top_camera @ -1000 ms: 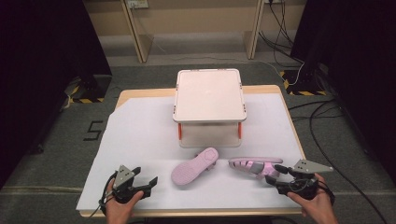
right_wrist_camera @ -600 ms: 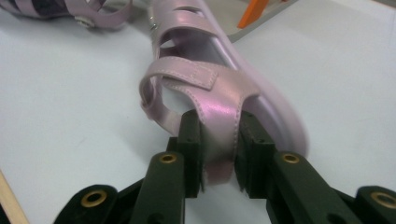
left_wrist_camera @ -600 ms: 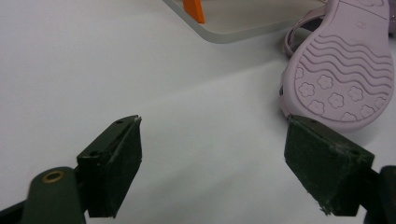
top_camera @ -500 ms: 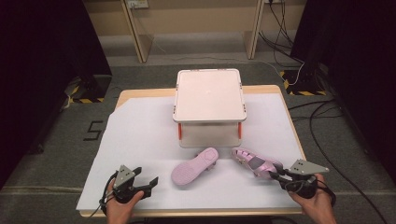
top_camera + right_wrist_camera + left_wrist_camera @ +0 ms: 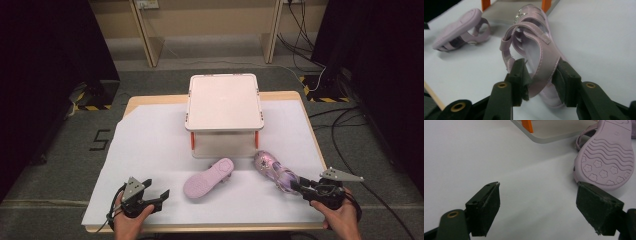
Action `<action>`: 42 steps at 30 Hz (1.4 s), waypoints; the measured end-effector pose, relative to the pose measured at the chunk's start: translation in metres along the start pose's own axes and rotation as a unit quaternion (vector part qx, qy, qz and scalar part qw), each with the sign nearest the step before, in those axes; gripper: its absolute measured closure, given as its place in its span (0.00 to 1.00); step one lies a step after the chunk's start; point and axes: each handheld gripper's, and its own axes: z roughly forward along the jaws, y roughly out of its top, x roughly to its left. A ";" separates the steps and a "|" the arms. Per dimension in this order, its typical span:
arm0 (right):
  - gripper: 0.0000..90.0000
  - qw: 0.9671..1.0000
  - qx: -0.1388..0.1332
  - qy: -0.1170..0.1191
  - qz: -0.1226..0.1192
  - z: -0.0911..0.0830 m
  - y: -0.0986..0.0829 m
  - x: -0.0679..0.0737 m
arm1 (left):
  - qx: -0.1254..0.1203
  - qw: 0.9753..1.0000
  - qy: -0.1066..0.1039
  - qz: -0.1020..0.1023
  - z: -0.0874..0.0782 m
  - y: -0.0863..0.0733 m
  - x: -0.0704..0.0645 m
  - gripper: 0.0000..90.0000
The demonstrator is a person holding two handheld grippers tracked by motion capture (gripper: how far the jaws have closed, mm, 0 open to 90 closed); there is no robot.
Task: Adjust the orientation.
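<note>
Two lilac child's sandals lie on the white sheet. One sandal (image 5: 209, 178) (image 5: 605, 157) (image 5: 459, 28) rests sole-up in front of the shelf. The other sandal (image 5: 276, 171) (image 5: 534, 50) stands upright, toe toward the shelf, and my right gripper (image 5: 300, 188) (image 5: 540, 76) is shut on its heel strap. My left gripper (image 5: 162, 196) (image 5: 537, 207) stands open at the front left, the overturned sandal just beyond its right jaw, nothing between the jaws.
A white two-tier shelf (image 5: 224, 102) with orange posts (image 5: 527, 125) stands at the middle back of the table. White paper (image 5: 145, 145) covers the tabletop. Cables and yellow-black floor tape lie around the table.
The right gripper has swung the held sandal from lying crosswise to pointing toe-first at the shelf, and pulled back toward the front right. The left gripper stayed put.
</note>
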 end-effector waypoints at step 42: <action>0.45 0.991 0.027 -0.099 -0.088 -0.016 -0.001 0.028 | -0.005 1.000 0.000 0.002 -0.001 0.000 0.000 0.21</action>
